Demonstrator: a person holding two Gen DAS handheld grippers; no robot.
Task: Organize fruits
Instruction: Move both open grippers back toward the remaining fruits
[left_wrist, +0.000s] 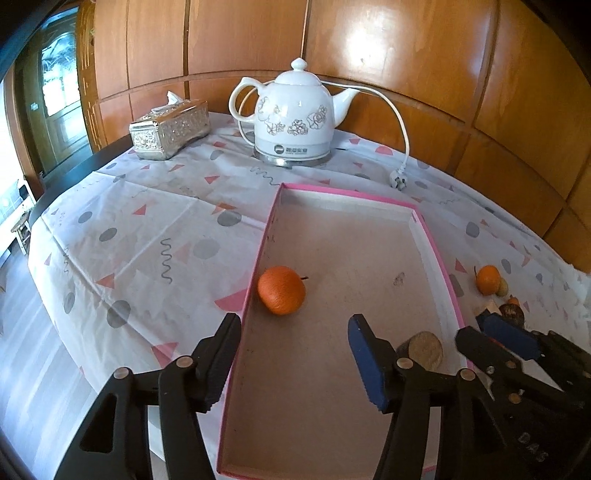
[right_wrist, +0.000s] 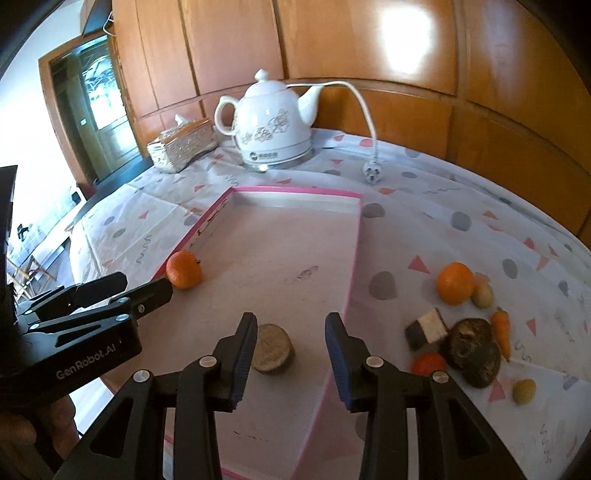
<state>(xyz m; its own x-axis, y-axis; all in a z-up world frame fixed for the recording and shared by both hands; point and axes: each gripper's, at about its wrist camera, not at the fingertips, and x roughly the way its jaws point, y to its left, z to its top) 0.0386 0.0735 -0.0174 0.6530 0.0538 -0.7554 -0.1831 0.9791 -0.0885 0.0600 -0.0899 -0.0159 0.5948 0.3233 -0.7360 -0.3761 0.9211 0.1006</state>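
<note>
A shallow pink-rimmed box (left_wrist: 436, 254) (right_wrist: 354, 258) lies on the table. An orange (left_wrist: 281, 290) (right_wrist: 184, 274) rests inside by its left wall. A brown round cut piece (left_wrist: 424, 349) (right_wrist: 272, 349) sits inside near the front right. My left gripper (left_wrist: 291, 358) (right_wrist: 146, 286) is open and empty, straddling the box's left wall, just short of the orange. My right gripper (right_wrist: 290, 354) (left_wrist: 495, 339) is open and empty above the box's right wall, the brown piece just ahead of its left finger. Right of the box lie a second orange (right_wrist: 455, 283) (left_wrist: 487, 280), a carrot (right_wrist: 503, 328) and other produce.
A white electric kettle (left_wrist: 293, 114) (right_wrist: 271, 125) with a loose cord and plug (left_wrist: 398, 181) stands at the back. A silver tissue box (left_wrist: 170, 129) (right_wrist: 183, 147) is at the back left. Wooden panels close the back and right. The table edge drops off at the left.
</note>
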